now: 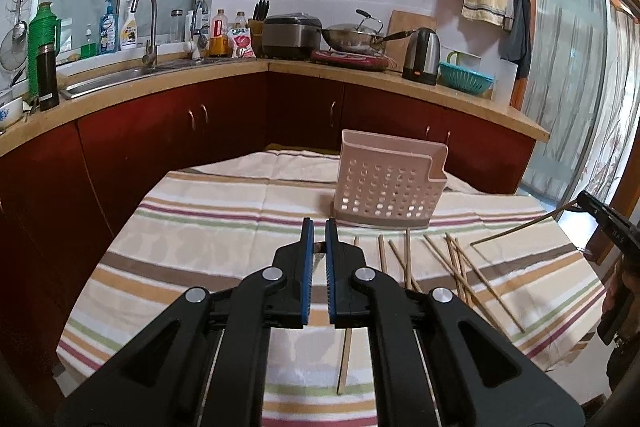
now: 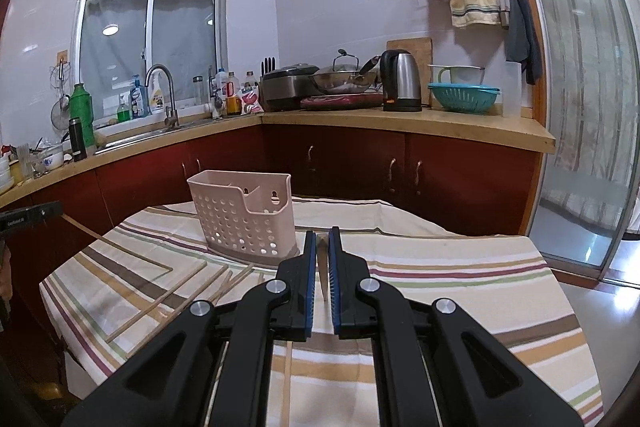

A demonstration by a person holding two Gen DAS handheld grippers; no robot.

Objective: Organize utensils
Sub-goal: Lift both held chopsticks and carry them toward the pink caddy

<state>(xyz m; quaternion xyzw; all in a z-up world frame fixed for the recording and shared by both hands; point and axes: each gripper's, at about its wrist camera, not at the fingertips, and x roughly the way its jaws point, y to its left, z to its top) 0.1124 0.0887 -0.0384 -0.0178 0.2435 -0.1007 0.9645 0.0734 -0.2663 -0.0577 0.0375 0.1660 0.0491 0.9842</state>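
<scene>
The left gripper (image 1: 319,227) is seen drawn narrow, its blue pads clamped on the left chopstick (image 1: 345,359), which hangs down below the jaws over the striped tablecloth (image 1: 200,219). Only bare cloth is seen to the left of this gripper. Ahead of it and slightly to its right, a pink perforated utensil caddy (image 1: 388,187) stands upright on the cloth; an inner divider is visible in the right wrist view. Just right of the left gripper and in front of the caddy, the loose chopsticks (image 1: 456,267) lie scattered flat, several crossing one another.

Further right, the right gripper (image 2: 323,233) is likewise closed to a narrow gap, with the right chopstick (image 2: 321,267) pinched between its pads. From the left wrist view that stick is seen projecting from the right gripper towards the loose chopsticks, raised above the cloth. The caddy stands ahead of the right gripper and to its left.

Small white print is carried on the side of each gripper, but it cannot be read. On the counter beyond both grippers, from left to right, a green thermos (image 1: 42,39), a tap (image 1: 148,27), labelled bottles (image 1: 120,27), a rice cooker (image 1: 292,35), a wok (image 1: 352,37), an electric kettle (image 1: 422,55) and a teal colander (image 1: 466,77) are seen. The bottle labels are too small to be read.
</scene>
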